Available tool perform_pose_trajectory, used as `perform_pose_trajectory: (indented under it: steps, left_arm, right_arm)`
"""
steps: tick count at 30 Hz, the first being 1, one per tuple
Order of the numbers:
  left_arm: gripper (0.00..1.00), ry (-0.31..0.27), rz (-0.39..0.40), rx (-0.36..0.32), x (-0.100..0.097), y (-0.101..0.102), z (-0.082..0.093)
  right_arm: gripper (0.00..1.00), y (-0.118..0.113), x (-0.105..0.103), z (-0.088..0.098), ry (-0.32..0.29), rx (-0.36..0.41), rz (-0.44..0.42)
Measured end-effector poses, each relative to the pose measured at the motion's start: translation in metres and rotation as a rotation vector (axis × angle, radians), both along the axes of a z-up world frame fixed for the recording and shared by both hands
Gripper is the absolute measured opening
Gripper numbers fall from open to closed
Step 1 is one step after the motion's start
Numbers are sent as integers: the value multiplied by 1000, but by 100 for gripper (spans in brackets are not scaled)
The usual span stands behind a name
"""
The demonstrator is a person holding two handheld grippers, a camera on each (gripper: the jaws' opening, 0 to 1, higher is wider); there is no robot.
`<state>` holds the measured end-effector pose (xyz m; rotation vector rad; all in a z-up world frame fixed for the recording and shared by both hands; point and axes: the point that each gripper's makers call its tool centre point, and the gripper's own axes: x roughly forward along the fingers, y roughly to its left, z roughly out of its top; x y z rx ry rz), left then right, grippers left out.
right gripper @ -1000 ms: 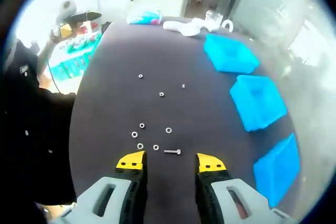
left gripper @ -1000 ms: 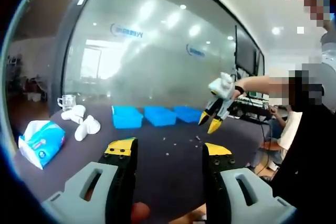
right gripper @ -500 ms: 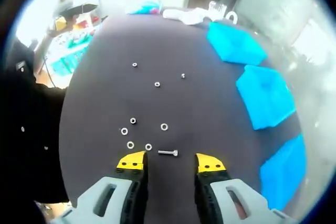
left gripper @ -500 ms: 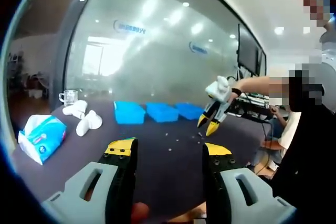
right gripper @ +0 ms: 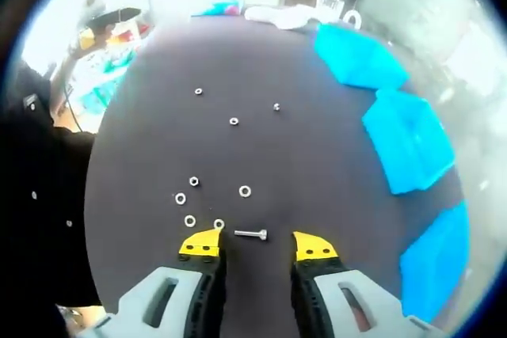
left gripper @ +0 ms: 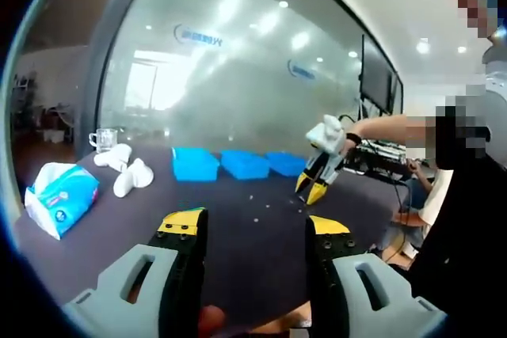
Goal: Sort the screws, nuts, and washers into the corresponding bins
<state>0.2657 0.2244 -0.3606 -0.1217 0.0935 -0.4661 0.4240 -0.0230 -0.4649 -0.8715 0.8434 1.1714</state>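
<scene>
Left gripper view, from its left side: a soft blue-and-white tissue pack lies on the dark matte table, then a heap of white rounded pieces with a clear glass mug behind them. Farther right three blue plastic bins stand in a row along the far edge, backed by a frosted glass wall. The left gripper has grey bodies and yellow-tipped fingers, spread wide with nothing between them. To the right, the right gripper points down at the table, held by a person's hand; tiny specks of hardware lie near it, too small here to sort by kind.

Right gripper view looks down on what the other cannot resolve: small round metal washers and nuts scattered loosely over the table, and one slim silver screw lying flat, just ahead of the gap between the tips. The right gripper has its fingers apart and empty. The bins run down the right side, box-shaped and open-topped.
</scene>
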Motion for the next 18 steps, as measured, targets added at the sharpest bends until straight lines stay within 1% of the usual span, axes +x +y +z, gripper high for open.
perform_pose_trajectory:
  steps: [8,15,18]
  left_arm:
    - [48,1,-2,-1,0,-2,0]
    - [48,2,1,-4,-1,-1,-1]
    - [48,1,2,-5,-1,-1,-1]
  right_arm:
    - [21,2,-5,-1,22,1,23]
    - [13,3,-11,-3,52,1,38]
    - [12,4,-13,-2,46,-1,49]
